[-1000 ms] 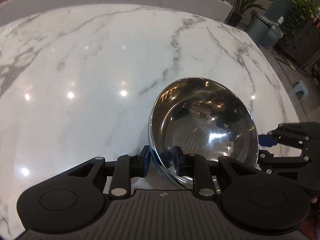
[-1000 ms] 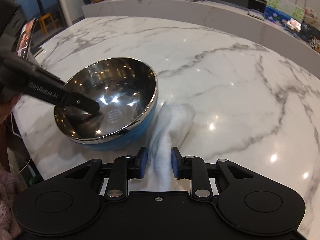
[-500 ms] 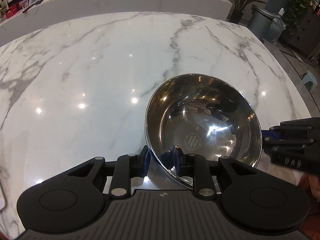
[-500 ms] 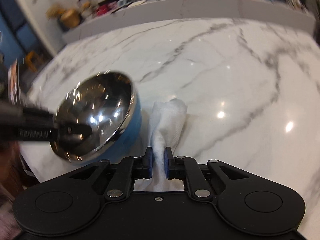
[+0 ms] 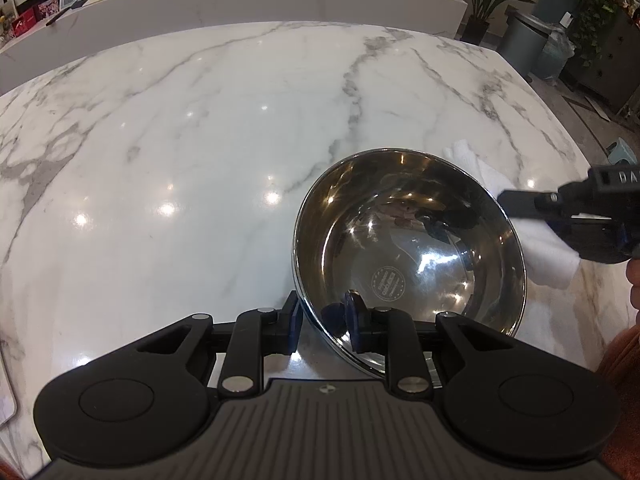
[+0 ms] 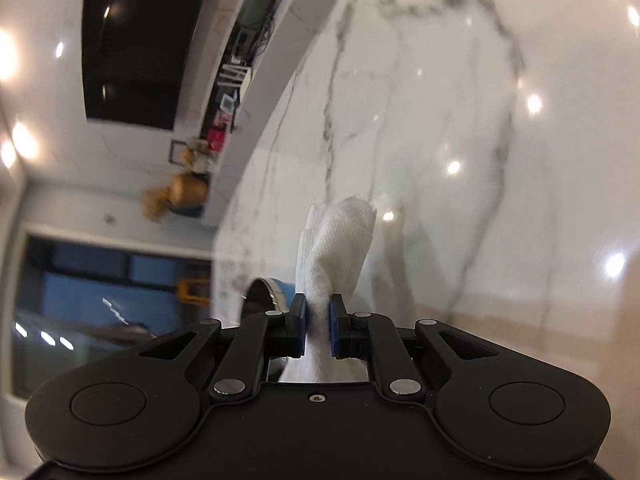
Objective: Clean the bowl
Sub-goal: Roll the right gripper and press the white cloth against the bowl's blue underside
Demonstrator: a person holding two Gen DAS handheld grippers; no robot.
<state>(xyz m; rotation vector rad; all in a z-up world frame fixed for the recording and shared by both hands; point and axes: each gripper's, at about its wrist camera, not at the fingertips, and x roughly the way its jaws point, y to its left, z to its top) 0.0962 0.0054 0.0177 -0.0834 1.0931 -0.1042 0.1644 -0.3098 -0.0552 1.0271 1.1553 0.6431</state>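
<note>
Evidently the cleaning had only reached its preparatory stage: the left gripper [image 5: 322, 322] was pinching the near rim of the steel bowl [image 5: 408, 256], one pad inside and one outside, holding it tilted on the marble bench [image 5: 200, 140], while the right gripper [image 6: 317, 328] was clamped on a bunched white cloth [image 6: 336, 240] just beside the bowl's far-right rim, and no wiping contact with the interior was visible. Inside, the bowl held nothing, showing only reflections and a round stamped mark at its base; the whole wipe was judged outstanding.
</note>
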